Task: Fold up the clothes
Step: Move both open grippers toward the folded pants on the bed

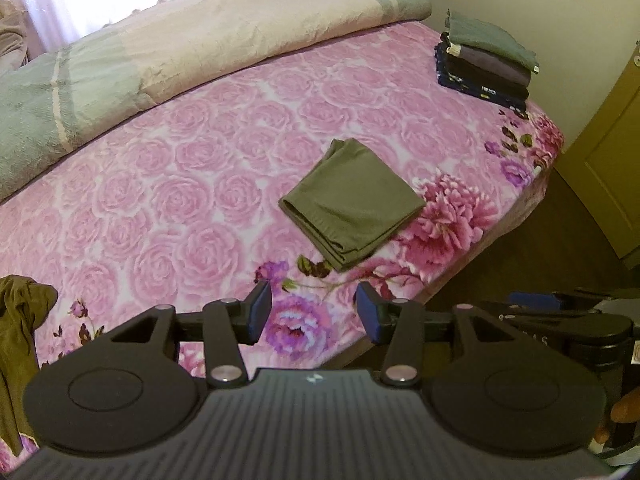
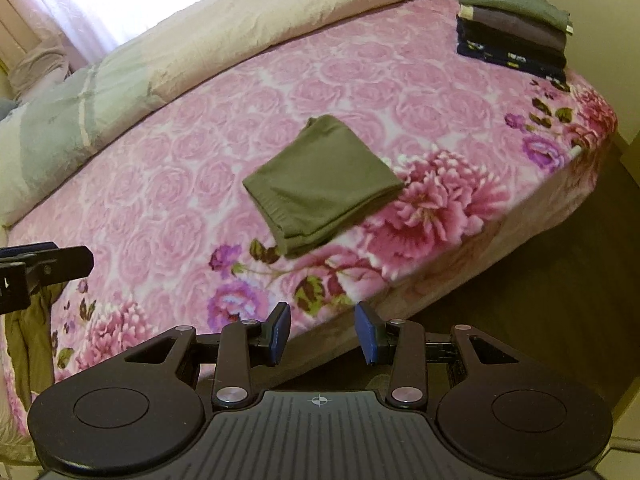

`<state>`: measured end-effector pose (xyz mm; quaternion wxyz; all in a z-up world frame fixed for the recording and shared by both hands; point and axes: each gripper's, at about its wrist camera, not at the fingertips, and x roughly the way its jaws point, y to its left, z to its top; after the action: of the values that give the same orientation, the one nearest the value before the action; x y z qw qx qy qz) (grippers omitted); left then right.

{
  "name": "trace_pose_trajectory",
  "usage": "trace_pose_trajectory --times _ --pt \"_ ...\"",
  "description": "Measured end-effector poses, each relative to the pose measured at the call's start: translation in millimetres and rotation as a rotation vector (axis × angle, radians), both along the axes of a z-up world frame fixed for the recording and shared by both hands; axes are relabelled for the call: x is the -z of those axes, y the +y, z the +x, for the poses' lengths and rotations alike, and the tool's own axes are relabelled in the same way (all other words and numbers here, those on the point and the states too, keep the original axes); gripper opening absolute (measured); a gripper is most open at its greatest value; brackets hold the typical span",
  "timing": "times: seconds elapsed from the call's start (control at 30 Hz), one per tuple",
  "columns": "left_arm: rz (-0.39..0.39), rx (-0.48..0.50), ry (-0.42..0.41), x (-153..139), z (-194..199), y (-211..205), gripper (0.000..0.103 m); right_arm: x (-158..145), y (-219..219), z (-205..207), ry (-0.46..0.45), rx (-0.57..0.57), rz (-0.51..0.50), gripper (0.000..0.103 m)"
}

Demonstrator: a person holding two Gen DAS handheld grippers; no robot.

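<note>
Left wrist view: I see a folded olive-green soft cloth square (image 1: 352,204) lying flat, well short of the stacked dark folded clothes (image 1: 486,62). It looks light and limp, so I'd pinch its layered near edge. My left gripper (image 1: 314,312) and right gripper (image 2: 322,334) both gape wide, holding nothing.

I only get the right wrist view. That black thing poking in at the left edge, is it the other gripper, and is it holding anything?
Observer: Yes, the left gripper; its own camera shows it open and empty.
Operator: What is the brownish cloth under it?
Observer: A crumpled brown garment, not yet folded, at the blanket left edge.
Operator: Anything off to the far right?
Observer: A yellowish door.
</note>
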<state>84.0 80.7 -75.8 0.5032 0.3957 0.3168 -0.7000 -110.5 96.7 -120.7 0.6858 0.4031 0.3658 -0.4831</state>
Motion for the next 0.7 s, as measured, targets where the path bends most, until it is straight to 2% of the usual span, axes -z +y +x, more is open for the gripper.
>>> trace_pose_trajectory --times 0.43,0.7 --pt "0.012 -0.050 0.000 6.6 -11.9 -27.7 0.044 3.3 -19.6 6.9 0.018 -0.073 -0.007 0.040" --pt "0.045 -0.152 0.005 22.4 -60.6 -78.7 0.044 13.7 -87.4 -17.3 0.058 -0.183 0.001 0.040"
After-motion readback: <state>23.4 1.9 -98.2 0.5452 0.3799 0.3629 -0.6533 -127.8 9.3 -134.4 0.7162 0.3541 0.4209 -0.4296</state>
